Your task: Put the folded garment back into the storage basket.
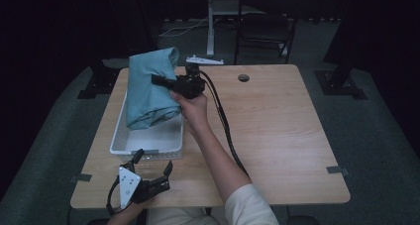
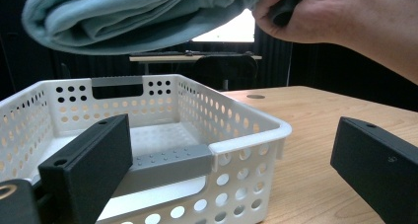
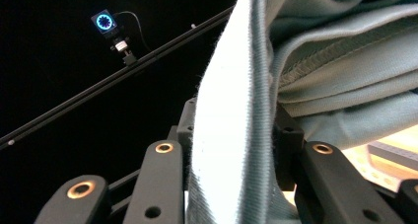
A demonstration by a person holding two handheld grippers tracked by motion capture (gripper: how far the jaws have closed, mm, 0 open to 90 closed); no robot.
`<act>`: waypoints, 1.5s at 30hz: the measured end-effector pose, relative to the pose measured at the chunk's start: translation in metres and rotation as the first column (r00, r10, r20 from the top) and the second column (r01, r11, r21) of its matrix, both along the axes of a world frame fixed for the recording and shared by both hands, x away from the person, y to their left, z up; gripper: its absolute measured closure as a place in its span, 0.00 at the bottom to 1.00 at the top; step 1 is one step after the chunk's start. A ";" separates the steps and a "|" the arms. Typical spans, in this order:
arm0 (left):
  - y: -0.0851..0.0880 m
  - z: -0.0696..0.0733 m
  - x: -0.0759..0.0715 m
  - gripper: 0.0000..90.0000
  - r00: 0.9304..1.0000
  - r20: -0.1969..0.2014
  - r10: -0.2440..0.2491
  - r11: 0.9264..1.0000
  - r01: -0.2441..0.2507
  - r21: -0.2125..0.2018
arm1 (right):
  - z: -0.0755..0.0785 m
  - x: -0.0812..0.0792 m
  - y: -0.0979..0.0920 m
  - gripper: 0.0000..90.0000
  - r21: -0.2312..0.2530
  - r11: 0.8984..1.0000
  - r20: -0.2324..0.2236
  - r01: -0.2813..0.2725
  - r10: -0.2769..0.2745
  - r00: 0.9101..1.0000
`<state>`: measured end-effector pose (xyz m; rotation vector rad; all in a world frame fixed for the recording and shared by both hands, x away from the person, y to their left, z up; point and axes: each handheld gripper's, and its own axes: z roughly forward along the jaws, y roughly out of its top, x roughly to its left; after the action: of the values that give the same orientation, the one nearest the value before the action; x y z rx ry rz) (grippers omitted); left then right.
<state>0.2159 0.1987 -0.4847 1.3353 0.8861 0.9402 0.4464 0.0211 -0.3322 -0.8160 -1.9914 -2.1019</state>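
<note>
right hand (image 1: 194, 108): reaching forward from the bottom edge of the high view, forearm stretching diagonally across the table (image 1: 277, 136), gripping the right gripper (image 1: 161, 81) from below and pointing it toward the table's left side.
right gripper jaws: clamping on the folded teal cloth (image 1: 148, 88); right gripper view is showing a thick fold of cloth (image 3: 231, 135) running up between the two black jaws.
cloth position: hanging in the air over the far half of the white perforated basket (image 1: 121, 136), lower edge drooping down to about the basket's rim; left gripper view is showing the cloth (image 2: 128, 17) clear above the basket (image 2: 246, 135), not touching the rim there.
left hand (image 1: 121, 216): sitting low at the near left corner of the table, holding the left gripper (image 1: 154, 163), which is pointing toward the basket's near wall.
left gripper jaws: standing wide apart, nothing between them but the basket's near corner ahead.
cable: trailing from the right gripper back along the forearm.
cut off: left hand is mostly leaving the frame bottom in the high view.
hidden: right gripper's jaw tips are sitting behind the cloth.
hard to make out: room behind is dark; the basket floor under the cloth is staying in shadow.
</note>
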 end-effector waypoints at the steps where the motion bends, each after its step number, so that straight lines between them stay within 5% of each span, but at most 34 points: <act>1: 0.000 0.000 0.000 0.04 1.000 0.001 0.001 1.000 -0.001 -0.001 | 0.000 0.000 0.002 0.75 0.001 1.000 -0.002 -0.005 0.005 1.000; 11: 0.000 0.000 0.000 0.04 1.000 0.003 0.007 1.000 -0.007 -0.001 | 0.002 -0.001 0.025 0.74 -0.014 0.999 0.004 -0.048 0.048 0.999; 24: 0.000 0.000 -0.001 0.04 1.000 0.005 0.005 1.000 -0.005 -0.004 | 0.001 -0.003 0.039 0.74 0.012 0.999 -0.009 -0.037 0.037 0.999; 45: 0.001 0.000 0.000 0.04 1.000 0.005 -0.005 1.000 0.005 -0.003 | -0.048 0.002 0.047 0.74 -0.126 0.992 -0.108 -0.010 -0.004 0.994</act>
<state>0.2154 0.1993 -0.4848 1.3317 0.8799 0.9377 0.4483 0.0684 -0.3803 -0.9257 -2.0840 -1.9015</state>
